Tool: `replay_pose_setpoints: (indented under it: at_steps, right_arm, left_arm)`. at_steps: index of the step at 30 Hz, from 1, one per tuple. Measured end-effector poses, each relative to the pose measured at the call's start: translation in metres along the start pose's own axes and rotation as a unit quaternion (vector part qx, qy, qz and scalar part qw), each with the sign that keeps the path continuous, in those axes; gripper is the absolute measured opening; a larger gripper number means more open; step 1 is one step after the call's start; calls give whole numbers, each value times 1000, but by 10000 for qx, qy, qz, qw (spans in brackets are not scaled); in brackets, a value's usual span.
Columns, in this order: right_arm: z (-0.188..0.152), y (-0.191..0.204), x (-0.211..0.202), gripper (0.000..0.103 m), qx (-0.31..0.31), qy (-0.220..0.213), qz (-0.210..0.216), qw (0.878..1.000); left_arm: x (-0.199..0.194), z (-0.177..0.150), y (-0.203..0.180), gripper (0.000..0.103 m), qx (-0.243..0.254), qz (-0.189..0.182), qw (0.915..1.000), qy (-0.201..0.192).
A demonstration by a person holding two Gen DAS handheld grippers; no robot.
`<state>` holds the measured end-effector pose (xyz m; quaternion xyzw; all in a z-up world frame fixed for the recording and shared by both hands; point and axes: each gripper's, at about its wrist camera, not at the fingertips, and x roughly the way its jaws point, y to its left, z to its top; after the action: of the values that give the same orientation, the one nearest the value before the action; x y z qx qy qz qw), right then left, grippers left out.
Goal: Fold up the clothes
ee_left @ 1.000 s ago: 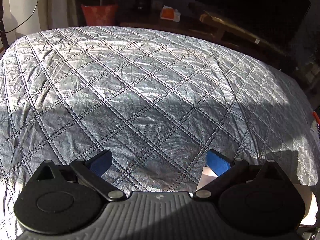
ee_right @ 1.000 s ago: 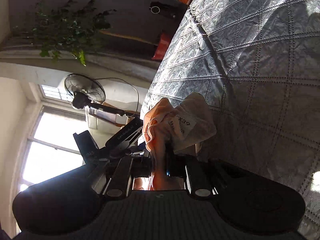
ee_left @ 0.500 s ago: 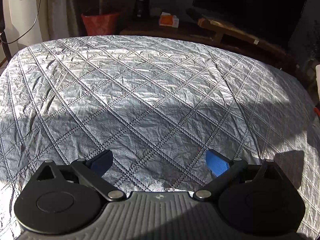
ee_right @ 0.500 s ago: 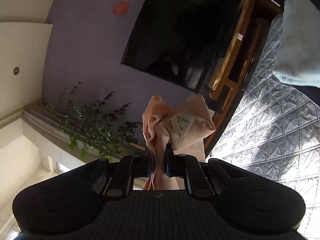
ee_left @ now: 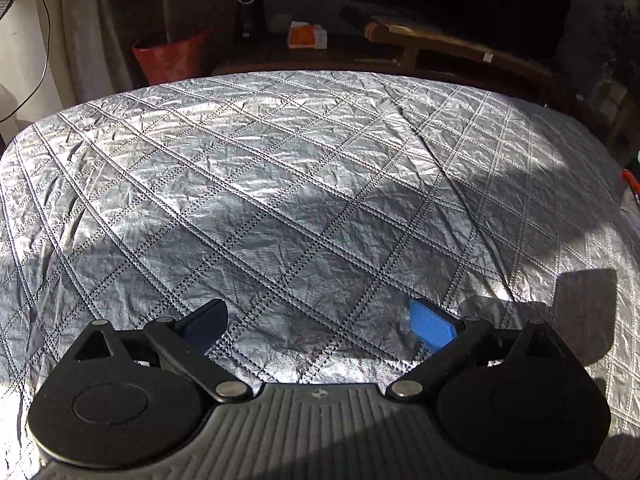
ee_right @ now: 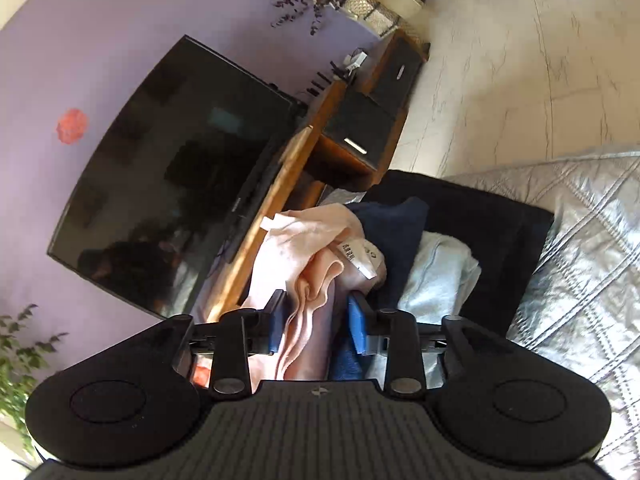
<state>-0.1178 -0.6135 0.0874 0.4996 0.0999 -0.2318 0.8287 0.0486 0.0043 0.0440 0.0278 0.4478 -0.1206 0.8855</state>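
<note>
My left gripper (ee_left: 318, 322) is open and empty, held low over the silver quilted bedspread (ee_left: 280, 184). My right gripper (ee_right: 318, 328) points away from the bed, its jaws partly parted, with a pink garment (ee_right: 308, 276) bearing a white label (ee_right: 360, 258) lying loosely between the blue pads (ee_right: 357, 330). The garment rests on a pile with a dark navy cloth (ee_right: 394, 236) and a pale blue cloth (ee_right: 438, 276) inside a black bin (ee_right: 508, 232) beside the bed.
A TV (ee_right: 172, 176) on a wooden stand (ee_right: 280, 192) lies beyond the bed's far edge. A red bucket (ee_left: 170, 58), a black speaker (ee_left: 248, 10) and an orange box (ee_left: 306, 36) stand behind the bed. Pale tiled floor (ee_right: 520, 60) shows in the right wrist view.
My right gripper swung from the bed toward the black bin and its jaws have parted around the pink garment, which now rests on the pile. My left gripper stayed open over the bedspread.
</note>
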Motion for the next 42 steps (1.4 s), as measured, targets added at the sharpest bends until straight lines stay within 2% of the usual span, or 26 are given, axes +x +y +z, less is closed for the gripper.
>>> replay_pose_setpoints:
  at_steps: [2, 4, 5, 6, 7, 8, 9, 10, 11, 12, 14, 15, 17, 18, 19, 20, 21, 22, 23, 27, 28, 31, 33, 35, 37, 42]
  right_arm:
    - [6, 9, -6, 53, -379, -178, -143, 9990]
    - [8, 30, -12, 53, -1307, -381, -599, 9889]
    - [4, 49, -15, 53, -2147, -493, -749, 9726]
    - [-6, 67, -16, 53, -2943, -558, -687, 9516]
    - [-16, 83, -15, 53, -3630, -597, -616, 9278]
    - [-29, 99, -12, 53, -4388, -583, -546, 8950]
    - [-39, 108, -4, 58, -4825, -418, -560, 8731]
    - [-42, 112, 12, 66, -4961, -6, -912, 8634]
    - [-45, 115, 28, 65, -5057, 391, -1247, 8528]
    - [-40, 108, 35, 57, -4807, 558, -1376, 8642]
    - [-29, 101, 22, 54, -4294, 293, -1369, 8922]
    - [-31, 100, 10, 56, -4260, 204, -1327, 8947]
    - [-44, 99, -12, 72, -4548, 370, -1254, 8809]
    - [-51, 98, -24, 91, -4695, 463, -1219, 8732]
    - [-64, 96, -36, 96, -4901, 694, -1215, 8604]
    - [-78, 93, -50, 96, -5097, 923, -1209, 8468]
    - [-94, 84, -68, 96, -5218, 1118, -1187, 8374]
    - [-106, 82, -84, 96, -5224, 1237, -1202, 8351]
    - [-117, 79, -101, 96, -5219, 1354, -1221, 8333]
    - [-149, 57, -162, 97, -4483, 1663, -1592, 8637]
    - [-161, 53, -183, 97, -4336, 1762, -1679, 8676]
    - [-164, 56, -202, 97, -4112, 2212, -1800, 8658]
    - [-162, 64, -227, 96, -4291, 1939, -1713, 8654]
    - [-156, 85, -247, 100, -4621, 1473, -1732, 8572]
    - [-148, 103, -262, 103, -4752, 1190, -1719, 8547]
    - [-131, 128, -303, 103, -4641, 735, -1501, 8699]
  left_arm:
    - [0, -1, -4, 97, 63, -26, 10000, 6]
    - [-1, -3, -8, 97, 144, -56, 9999, 7]
    - [-2, -3, -10, 97, 185, -68, 9998, 5]
    - [-2, -4, -11, 97, 227, -78, 9997, -2]
    - [-3, -5, -13, 97, 256, -90, 9996, -3]
    - [-3, -5, -14, 97, 275, -104, 9996, 1]
    - [-4, -6, -16, 97, 282, -125, 9995, 14]
    - [-5, -6, -18, 97, 277, -146, 9995, 36]
    - [-6, -7, -21, 97, 270, -170, 9995, 61]
    - [-8, -7, -24, 97, 278, -201, 9994, 77]
    - [-16, -9, -33, 97, 344, -270, 9990, 74]
    - [-22, -10, -39, 97, 413, -309, 9987, 48]
    - [-35, -15, -50, 98, 586, -420, 9974, -26]
    - [-42, -18, -55, 99, 691, -494, 9964, -62]
    - [-48, -21, -62, 100, 813, -558, 9951, -82]
    - [-55, -24, -69, 100, 941, -587, 9938, -92]
    - [-61, -27, -77, 100, 1063, -593, 9925, -103]
    - [-69, -30, -85, 100, 1132, -597, 9917, -122]
    - [-78, -32, -93, 100, 1159, -598, 9913, -148]
    - [-119, -43, -119, 101, 923, -943, 9907, -319]
    - [-131, -48, -125, 102, 836, -979, 9909, -382]
    - [-166, -66, -150, 102, 880, -1000, 9899, -485]
    - [-189, -80, -169, 102, 1090, -874, 9884, -592]
    - [-213, -91, -188, 102, 1347, -767, 9852, -724]
    - [-237, -99, -204, 102, 1453, -812, 9827, -819]
    - [-287, -100, -227, 102, 1367, -1193, 9801, -805]
